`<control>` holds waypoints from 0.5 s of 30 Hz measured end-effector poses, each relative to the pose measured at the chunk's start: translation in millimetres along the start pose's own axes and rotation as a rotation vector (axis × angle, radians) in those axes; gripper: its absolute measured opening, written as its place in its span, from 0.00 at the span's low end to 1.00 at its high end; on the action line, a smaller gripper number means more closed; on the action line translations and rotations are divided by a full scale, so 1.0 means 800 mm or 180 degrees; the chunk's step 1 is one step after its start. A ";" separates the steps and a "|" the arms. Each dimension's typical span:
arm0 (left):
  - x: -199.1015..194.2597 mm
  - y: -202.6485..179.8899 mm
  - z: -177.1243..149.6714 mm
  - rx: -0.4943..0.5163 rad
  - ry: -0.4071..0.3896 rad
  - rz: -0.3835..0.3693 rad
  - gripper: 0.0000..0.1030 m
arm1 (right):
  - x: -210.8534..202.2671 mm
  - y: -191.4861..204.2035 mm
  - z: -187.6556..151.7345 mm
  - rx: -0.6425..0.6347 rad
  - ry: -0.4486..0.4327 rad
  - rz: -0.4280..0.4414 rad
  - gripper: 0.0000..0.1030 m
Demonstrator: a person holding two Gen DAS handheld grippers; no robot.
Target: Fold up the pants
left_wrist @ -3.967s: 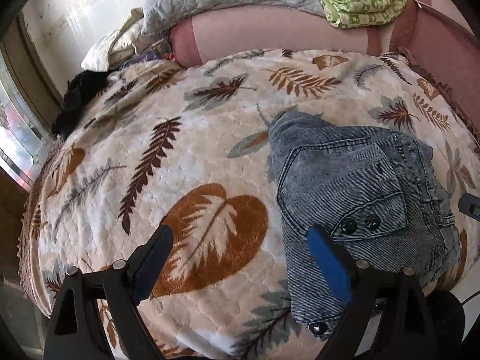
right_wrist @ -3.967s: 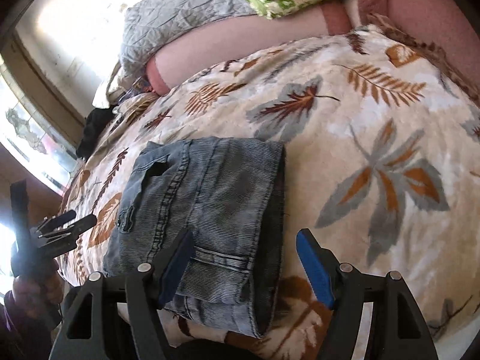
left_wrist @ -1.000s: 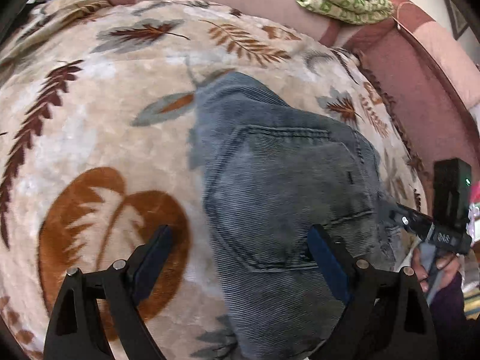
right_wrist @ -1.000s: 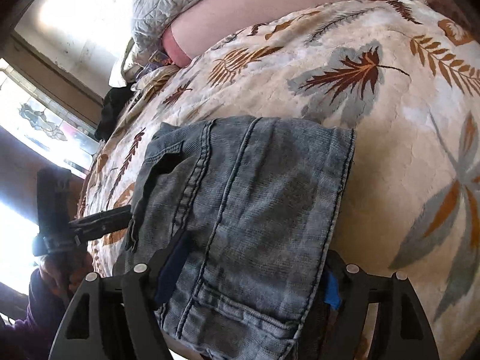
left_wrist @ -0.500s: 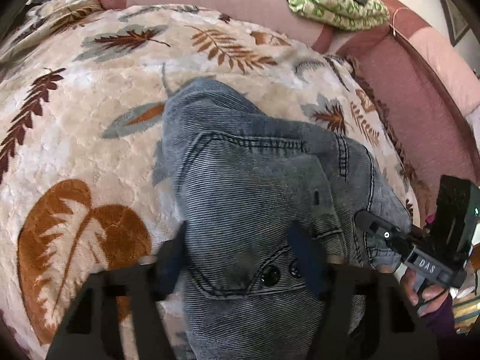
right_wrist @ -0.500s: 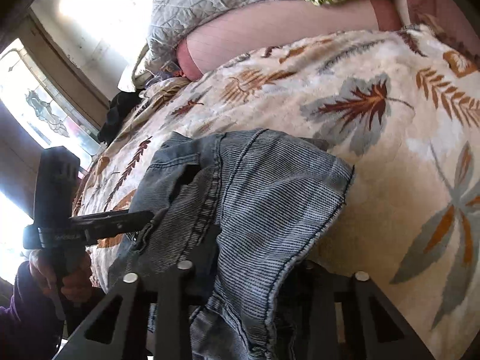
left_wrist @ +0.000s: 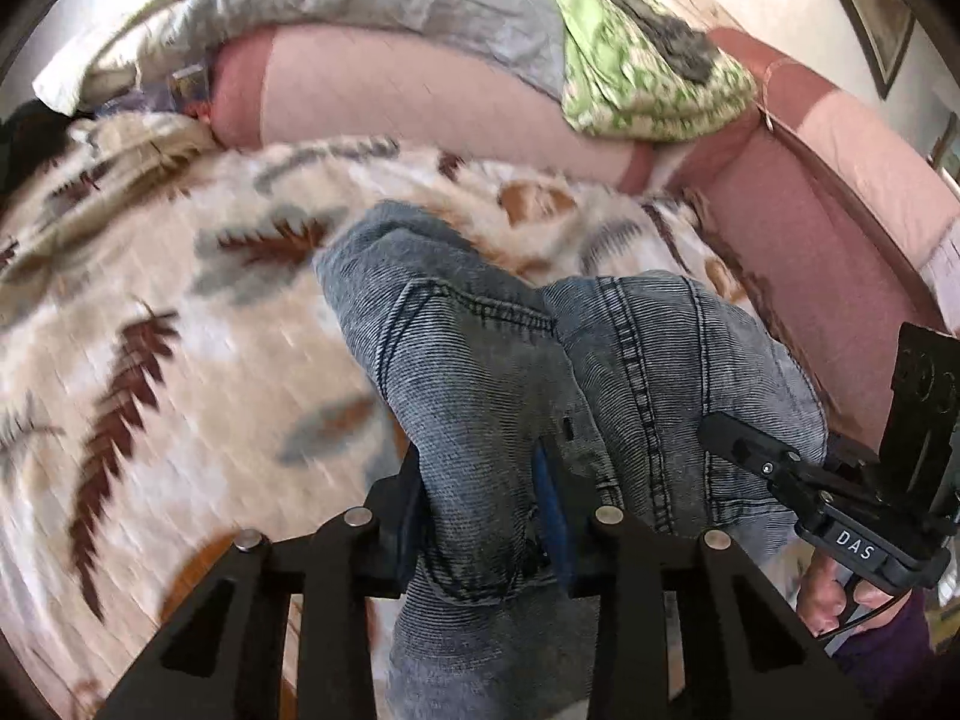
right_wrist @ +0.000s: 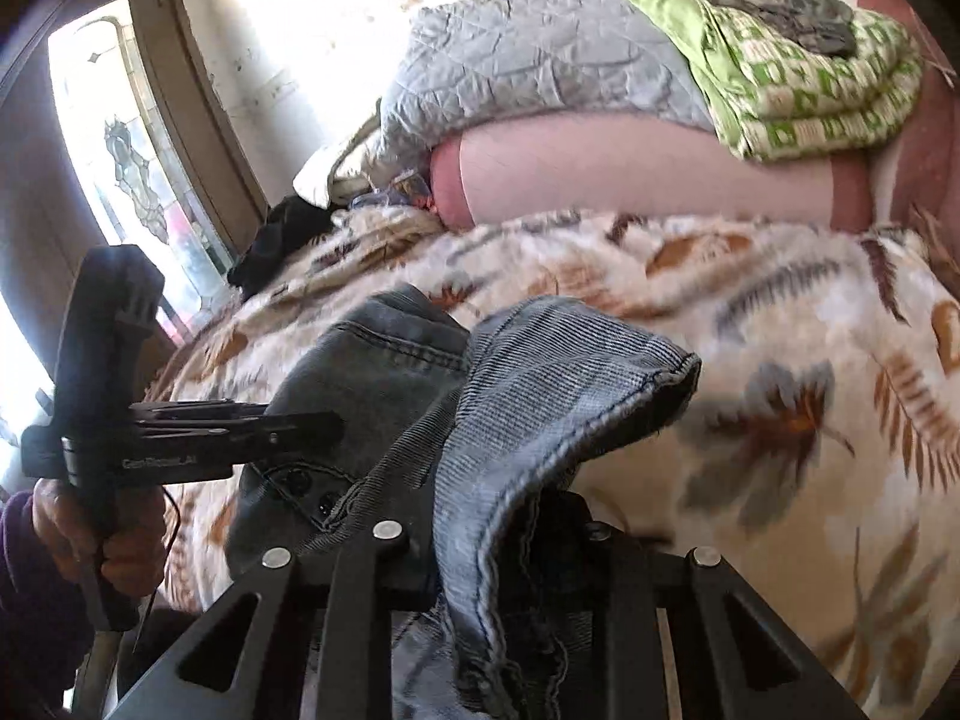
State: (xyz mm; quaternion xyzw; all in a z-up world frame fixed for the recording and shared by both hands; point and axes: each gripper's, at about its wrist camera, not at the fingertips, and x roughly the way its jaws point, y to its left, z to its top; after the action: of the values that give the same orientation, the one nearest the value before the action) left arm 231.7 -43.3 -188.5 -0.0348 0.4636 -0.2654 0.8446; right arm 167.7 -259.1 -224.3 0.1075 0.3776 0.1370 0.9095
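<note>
closed down moments ago on the near edge of the pants [left_wrist: 480, 408], left gripper [left_wrist: 480, 516] pinching a bunched ridge of grey-blue denim between its pads, blue pad just showing to the right of the fold. likewise narrowed moments ago, right gripper [right_wrist: 486, 564] clamped on a thick roll of the same denim that spills over its frame. raised off the leaf-print blanket [left_wrist: 180, 372] at the near end only; far end of the bundle apparently resting on the bed, though blurred. key relation, as a judgement: folded bundle stretching away from both sets of fingers toward the pink bolster [left_wrist: 420, 108], long axis running roughly side to side between the two grips, so the near edge looks ready to be carried forward over the far part. neither hand clearly nearer; left holding the pocket side, right the hemmed side. from the left wrist view: the pocket seam, the stitched waistband curve, and the other gripper reaching in at the right edge with a hand beneath it. from the right wrist view instead: the open hem edge [right_wrist: 660, 372] curling up, two dark buttons [right_wrist: 312, 492] lower down, the left tool seen side-on, and a bright window [right_wrist: 120, 138] beyond. farthest back in both: grey quilt [right_wrist: 528, 66] and green patterned cloth [right_wrist: 798, 90] piled on the bolster.
</note>
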 end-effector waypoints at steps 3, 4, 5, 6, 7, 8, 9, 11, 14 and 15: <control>0.010 0.020 0.011 -0.0050 -0.0031 0.0208 0.35 | 0.027 -0.013 0.017 0.0107 -0.0026 0.0000 0.24; 0.021 0.030 0.011 -0.0101 0.0018 0.0300 0.35 | 0.040 -0.019 0.019 0.0154 0.0025 0.0002 0.24; 0.032 0.037 0.009 -0.0138 0.0078 0.0348 0.35 | 0.052 -0.024 0.019 0.0190 0.0087 0.0004 0.24; 0.049 0.047 0.005 -0.0163 0.0198 0.0478 0.35 | 0.072 -0.034 0.016 0.0275 0.0207 -0.0019 0.27; 0.059 0.053 0.001 -0.0166 0.0284 0.0604 0.35 | 0.083 -0.041 0.013 0.0334 0.0281 -0.0068 0.28; 0.069 0.058 -0.004 -0.0167 0.0364 0.0710 0.35 | 0.104 -0.054 0.006 0.0412 0.0418 -0.0234 0.29; 0.077 0.064 -0.010 -0.0177 0.0431 0.0754 0.36 | 0.111 -0.060 0.001 0.0447 0.0470 -0.0295 0.38; 0.080 0.071 -0.020 -0.0212 0.0439 0.0752 0.39 | 0.120 -0.080 -0.011 0.0649 0.0542 -0.0306 0.53; 0.067 0.064 -0.024 -0.0134 0.0356 0.0872 0.43 | 0.103 -0.092 -0.018 0.0763 0.0474 -0.0298 0.62; 0.061 0.059 -0.026 -0.0087 0.0320 0.0924 0.43 | 0.097 -0.092 -0.018 0.0737 0.0460 -0.0338 0.62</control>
State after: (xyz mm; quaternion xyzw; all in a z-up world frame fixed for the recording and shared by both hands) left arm 255.4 -22.6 -252.0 0.0345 0.5090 -0.1356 0.8493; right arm 221.9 -301.1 -307.2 0.1814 0.4605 0.0517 0.8674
